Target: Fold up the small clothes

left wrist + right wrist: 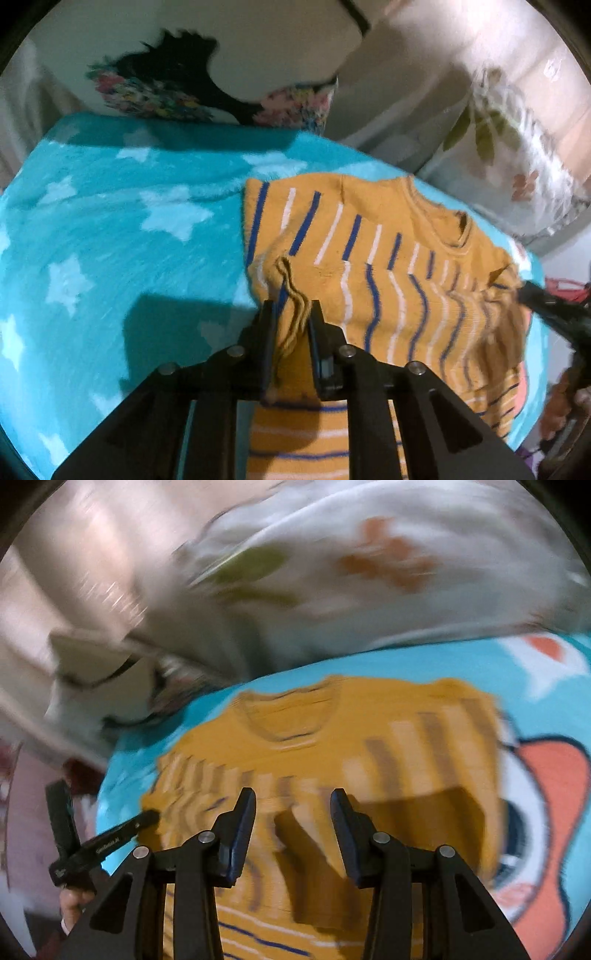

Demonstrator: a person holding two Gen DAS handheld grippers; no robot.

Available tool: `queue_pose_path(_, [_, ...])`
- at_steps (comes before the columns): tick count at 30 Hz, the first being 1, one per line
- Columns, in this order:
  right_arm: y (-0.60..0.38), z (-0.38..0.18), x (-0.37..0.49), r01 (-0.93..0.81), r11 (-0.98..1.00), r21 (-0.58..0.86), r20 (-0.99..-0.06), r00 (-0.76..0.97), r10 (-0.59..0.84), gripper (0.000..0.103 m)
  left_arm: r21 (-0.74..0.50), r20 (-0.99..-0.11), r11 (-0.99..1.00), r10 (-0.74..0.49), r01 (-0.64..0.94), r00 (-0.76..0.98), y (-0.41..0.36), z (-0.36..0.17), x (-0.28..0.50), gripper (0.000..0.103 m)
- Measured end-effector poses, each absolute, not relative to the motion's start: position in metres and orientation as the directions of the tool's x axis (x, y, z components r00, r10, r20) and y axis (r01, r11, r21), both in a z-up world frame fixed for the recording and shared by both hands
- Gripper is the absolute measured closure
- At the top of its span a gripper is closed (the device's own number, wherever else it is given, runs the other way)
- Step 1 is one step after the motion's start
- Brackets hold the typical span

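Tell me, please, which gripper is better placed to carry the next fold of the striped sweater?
Left, probably. The left gripper is already shut on a bunched fold of the mustard striped sweater, so it can pull that edge over. The right gripper hangs open above the sweater, gripping nothing.

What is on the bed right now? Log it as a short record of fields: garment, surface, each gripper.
garment: mustard-yellow knitted sweater with blue and white stripes, lying spread out, neck opening towards the pillows
surface: turquoise fleece blanket with white stars
left gripper: shut on a bunched fold of the sweater's edge
right gripper: open, above the sweater, nothing between its fingers
background: white floral pillow
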State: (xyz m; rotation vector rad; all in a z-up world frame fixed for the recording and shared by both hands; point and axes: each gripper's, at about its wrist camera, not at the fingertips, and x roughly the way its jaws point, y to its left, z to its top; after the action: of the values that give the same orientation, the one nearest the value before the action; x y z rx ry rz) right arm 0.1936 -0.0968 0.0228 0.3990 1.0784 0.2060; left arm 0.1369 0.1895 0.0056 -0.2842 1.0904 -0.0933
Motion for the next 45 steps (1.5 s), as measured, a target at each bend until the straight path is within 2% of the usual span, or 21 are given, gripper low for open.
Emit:
queue_pose_path(3, [-0.079,0.013,0.208,0.0,0.934,0.358,-0.837,0.444,0.321,0.057,-0.272,-0.845,0.961,-0.211,-0.055,0.492,0.187,0.018,0.121,0.084])
queue_pose_path(8, [-0.054,0.003,0.22,-0.155,0.96,0.232,-0.889,0.367,0.274,0.057,-0.221,-0.822,0.975,-0.191,0.01,0.537,0.168,0.031,0.114,0.083])
queue_pose_path(10, [-0.038,-0.004,0.218,-0.251,0.955,0.159,-0.909,0.339,0.241,0.057,-0.213,-0.822,0.977,-0.192,0.024,0.536,0.163,0.033,0.116,0.074])
queue_pose_path(11, [-0.035,-0.007,0.216,-0.288,0.949,0.126,-0.917,0.332,0.222,0.057,-0.214,-0.824,0.976,-0.196,0.028,0.532,0.165,0.032,0.118,0.065])
queue_pose_path(14, [-0.014,-0.025,0.211,-0.402,0.916,-0.003,-0.939,0.316,0.136,0.057,-0.177,-0.839,0.984,-0.159,0.015,0.52,0.162,0.013,0.128,0.064])
queue_pose_path(17, [-0.006,-0.031,0.202,-0.451,0.89,-0.064,-0.938,0.331,0.101,0.055,-0.136,-0.863,0.991,-0.118,-0.001,0.492,0.164,-0.003,0.131,0.064])
queue_pose_path(18, [-0.006,-0.031,0.202,-0.452,0.889,-0.066,-0.941,0.324,0.096,0.059,-0.137,-0.865,0.991,-0.118,-0.004,0.488,0.165,-0.006,0.13,0.064])
queue_pose_path(21, [-0.008,-0.025,0.2,-0.428,0.901,-0.07,-0.942,0.326,0.082,0.099,-0.134,-0.872,0.991,-0.112,-0.013,0.476,0.17,-0.014,0.127,0.062])
queue_pose_path(27, [-0.009,-0.007,0.227,-0.332,0.937,-0.106,-0.902,0.428,0.05,0.1,-0.125,-0.87,0.992,-0.101,-0.018,0.482,0.168,-0.017,0.125,0.061])
queue_pose_path(31, [-0.013,-0.018,0.261,-0.264,0.963,-0.048,-0.915,0.397,0.063,0.099,-0.116,-0.871,0.993,-0.091,-0.022,0.482,0.164,-0.019,0.128,0.055])
queue_pose_path(33, [-0.025,-0.018,0.272,-0.21,0.978,0.004,-0.916,0.391,0.087,0.099,-0.112,-0.872,0.994,-0.092,-0.013,0.48,0.161,-0.019,0.129,0.048])
queue_pose_path(35, [-0.054,-0.003,0.269,-0.102,0.987,0.123,-0.895,0.418,0.154,0.096,-0.116,-0.872,0.993,-0.101,-0.001,0.479,0.16,-0.02,0.129,0.044])
queue_pose_path(40, [-0.113,0.012,0.233,0.052,0.942,0.331,-0.859,0.431,0.278,0.096,-0.133,-0.871,0.991,-0.116,-0.003,0.478,0.162,-0.021,0.131,0.04])
queue_pose_path(42, [-0.125,-0.002,0.219,0.076,0.944,0.322,-0.881,0.389,0.27,0.096,-0.139,-0.872,0.99,-0.121,-0.002,0.474,0.161,-0.022,0.132,0.036])
queue_pose_path(45, [-0.16,-0.026,0.206,0.172,0.971,0.169,-0.931,0.351,0.1,0.096,-0.116,-0.876,0.993,-0.11,0.015,0.469,0.158,-0.025,0.135,0.032])
